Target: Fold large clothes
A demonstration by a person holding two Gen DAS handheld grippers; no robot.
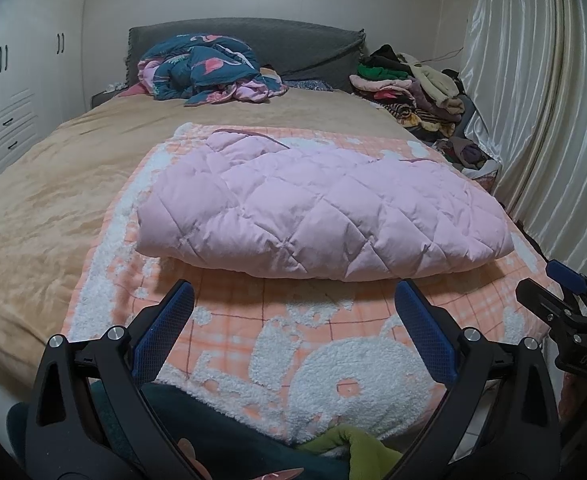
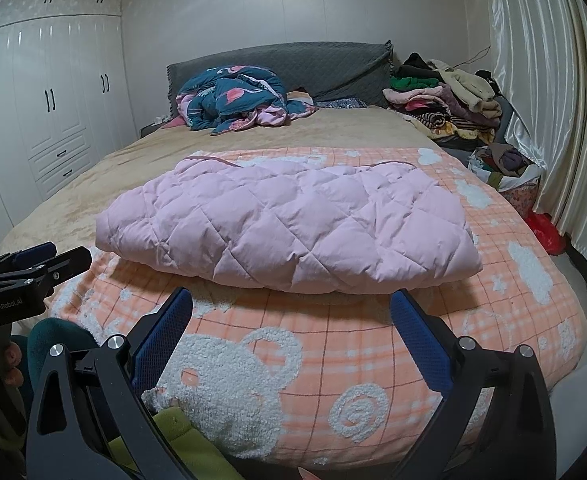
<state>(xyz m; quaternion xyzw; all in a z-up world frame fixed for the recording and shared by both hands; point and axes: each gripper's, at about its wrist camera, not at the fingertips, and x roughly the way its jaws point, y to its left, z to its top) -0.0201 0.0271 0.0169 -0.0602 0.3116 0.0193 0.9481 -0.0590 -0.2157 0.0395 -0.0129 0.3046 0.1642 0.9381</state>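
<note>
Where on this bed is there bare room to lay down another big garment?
The tan bedspread lies bare left of the pink quilted coat, up to the crumpled teal duvet at the headboard. A bare strip of orange blanket fronts the coat. The far right is crowded by a clothes pile.

1. Both the left gripper (image 1: 293, 336) and the right gripper (image 2: 291, 340) hang with fingers spread, nothing between them; bare orange blanket (image 2: 333, 344) lies just ahead
2. The folded pink quilted garment (image 1: 317, 212) blocks the blanket's middle
3. To the left, the tan bedspread (image 1: 53, 184) is free
4. The teal bedding heap (image 1: 209, 68) sits by the headboard
5. A clothes pile (image 2: 445, 104) and curtain (image 2: 541, 80) crowd the right side
</note>
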